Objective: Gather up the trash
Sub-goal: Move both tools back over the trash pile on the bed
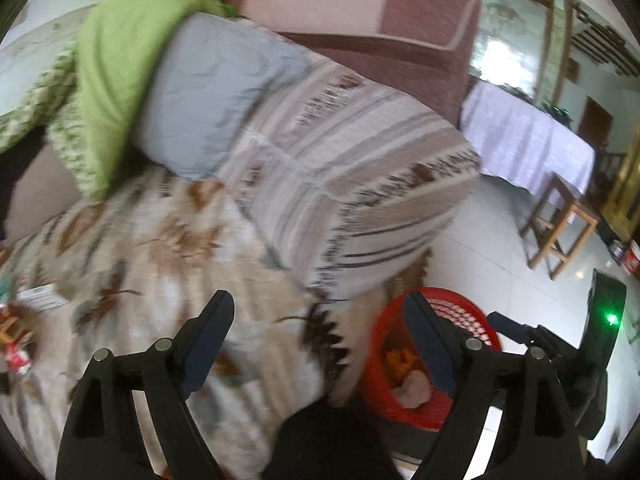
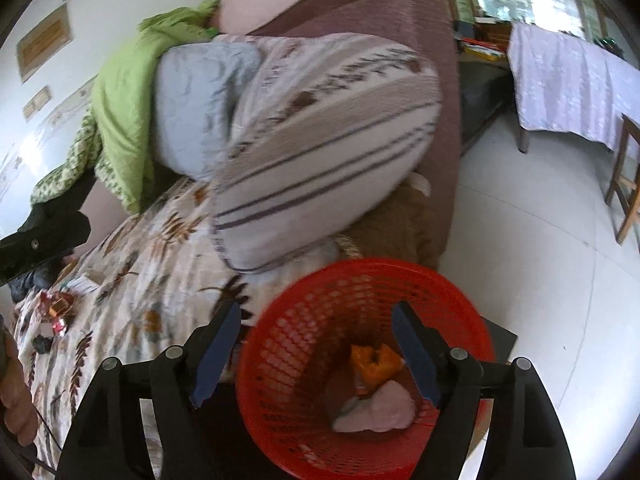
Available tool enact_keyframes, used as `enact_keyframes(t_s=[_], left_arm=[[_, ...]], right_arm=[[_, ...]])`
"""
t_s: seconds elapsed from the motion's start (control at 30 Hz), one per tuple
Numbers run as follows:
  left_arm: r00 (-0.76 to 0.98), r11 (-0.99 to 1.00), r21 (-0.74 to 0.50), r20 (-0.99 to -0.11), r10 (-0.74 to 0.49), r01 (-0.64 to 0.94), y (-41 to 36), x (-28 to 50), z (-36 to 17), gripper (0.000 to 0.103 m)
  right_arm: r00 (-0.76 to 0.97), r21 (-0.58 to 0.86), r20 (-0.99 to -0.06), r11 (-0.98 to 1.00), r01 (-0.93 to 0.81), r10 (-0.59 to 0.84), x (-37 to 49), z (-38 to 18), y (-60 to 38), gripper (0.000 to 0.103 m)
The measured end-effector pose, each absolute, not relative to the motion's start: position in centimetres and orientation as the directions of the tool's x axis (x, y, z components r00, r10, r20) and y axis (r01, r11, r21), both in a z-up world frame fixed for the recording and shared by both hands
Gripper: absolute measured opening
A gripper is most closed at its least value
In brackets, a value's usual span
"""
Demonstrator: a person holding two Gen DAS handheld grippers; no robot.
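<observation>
A red mesh basket [image 2: 304, 344] stands on the floor beside the bed; it also shows in the left wrist view [image 1: 384, 344]. Inside lie an orange wrapper [image 2: 374, 362] and a pale crumpled tissue [image 2: 380, 406]. My right gripper [image 2: 316, 316] is open and empty, just above the basket's mouth. My left gripper [image 1: 320, 312] is open and empty over the leaf-patterned bedspread [image 1: 168, 240]. Red and gold wrappers [image 2: 58, 310] and a small white card [image 2: 84, 284] lie on the bed at the left; the wrappers show blurred in the left wrist view [image 1: 14, 336].
A striped pillow [image 2: 320, 160], a blue-grey quilt [image 2: 192, 100] and a green blanket [image 2: 124, 92] are piled at the bed's head. A mauve headboard [image 1: 400, 20] stands behind. A cloth-covered table [image 1: 528, 140] and a wooden stool [image 1: 560, 228] stand on the white tile floor.
</observation>
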State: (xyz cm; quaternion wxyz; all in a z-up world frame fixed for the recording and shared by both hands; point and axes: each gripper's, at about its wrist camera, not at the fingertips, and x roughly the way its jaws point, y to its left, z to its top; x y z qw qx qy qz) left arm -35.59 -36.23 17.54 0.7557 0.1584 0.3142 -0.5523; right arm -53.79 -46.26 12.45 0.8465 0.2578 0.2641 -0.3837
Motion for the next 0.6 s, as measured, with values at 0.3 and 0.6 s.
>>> enact_keyframes(t_s=[0.3,0.6], left_arm=[[0.375,0.546,-0.081,-0.644,-0.667,0.834,-28.1,-28.7,18.3,0.091],[0.486,0.742,-0.121,-0.684,-0.544,0.659,-18.2,-19.5,17.1,0.091]], right_arm=[[0.666,0.225,-0.616,0.717,0.66,-0.42,-46.6,14.7,-41.7,0.085],[0.739,0.199,-0.611,0.849,0.489,-0.283,-38.3,15.8,-35.9,0.087]])
